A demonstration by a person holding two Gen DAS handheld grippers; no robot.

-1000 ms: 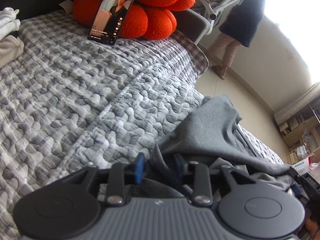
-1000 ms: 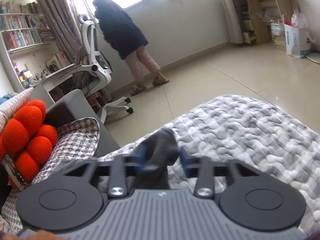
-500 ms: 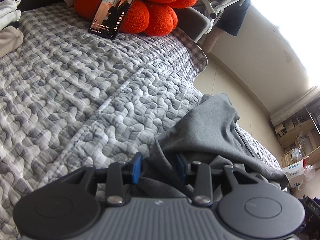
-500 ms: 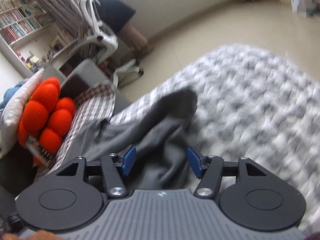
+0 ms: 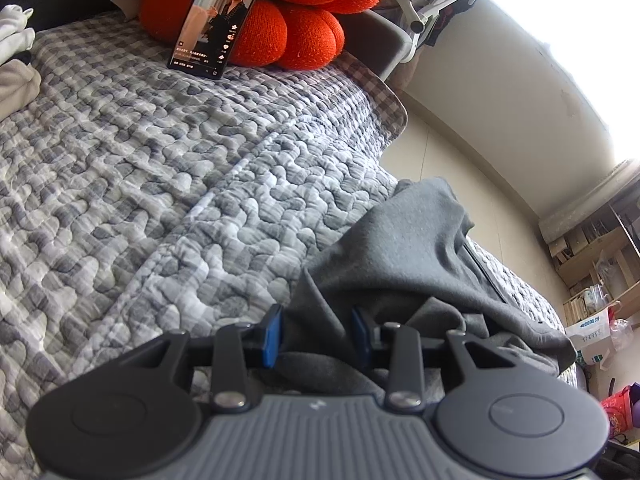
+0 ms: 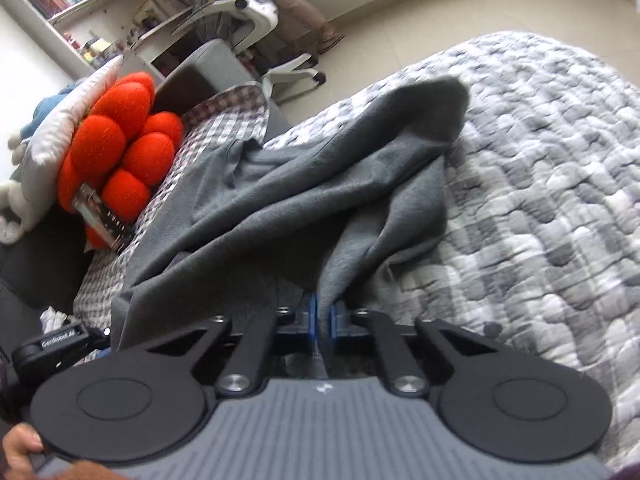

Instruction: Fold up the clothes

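Observation:
A dark grey garment (image 5: 404, 248) lies crumpled on the grey-and-white quilted bed cover (image 5: 160, 184). It also shows in the right wrist view (image 6: 304, 184), spread toward the bed's far edge. My left gripper (image 5: 316, 332) is open, its blue pads on either side of a fold of the garment. My right gripper (image 6: 322, 322) is shut on a pinch of the grey garment near its close edge. The left gripper's body (image 6: 56, 346) shows at the lower left of the right wrist view.
A phone (image 5: 216, 20) with a video playing leans on an orange cushion (image 5: 292, 12) at the head of the bed. Pale clothes (image 5: 16, 68) lie at the far left. Beyond the bed edge are bare floor, a white office chair (image 6: 256, 20), bookshelves and a person.
My right gripper closed on the grey garment; half a second ago its jaws were apart. The left gripper's jaws have opened a little around the fold and it moved slightly toward the cushion.

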